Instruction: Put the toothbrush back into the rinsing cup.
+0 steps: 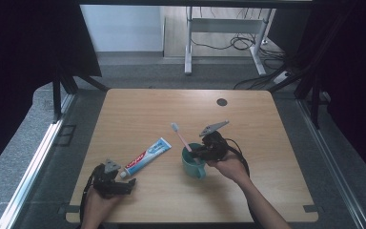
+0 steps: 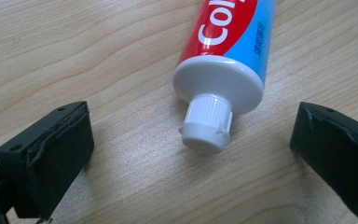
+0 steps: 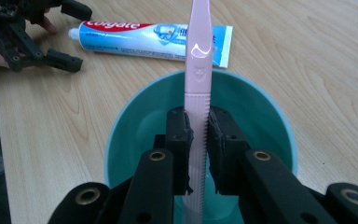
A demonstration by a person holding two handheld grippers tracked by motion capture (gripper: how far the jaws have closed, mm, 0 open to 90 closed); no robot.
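A pink toothbrush [image 1: 181, 137] [image 3: 198, 93] stands tilted in a teal mug [image 1: 193, 164] [image 3: 121, 135], head up and to the left. My right gripper [image 1: 201, 151] [image 3: 199, 140] is shut on its ribbed handle, just over the mug's mouth. A red, white and blue toothpaste tube [image 1: 147, 156] [image 3: 154, 36] [image 2: 228, 37] lies flat on the wooden table [image 1: 248, 129], its white cap [image 2: 206, 123] pointing at my left gripper [image 1: 124, 183] [image 2: 191, 154]. That gripper is open, one jaw on each side of the cap and clear of it.
A dark round grommet [image 1: 222, 102] sits near the table's far edge. Beyond the table are a white desk frame [image 1: 188, 43] and floor cables [image 1: 248, 45]. Bare wood lies to the right of the mug and across the far half.
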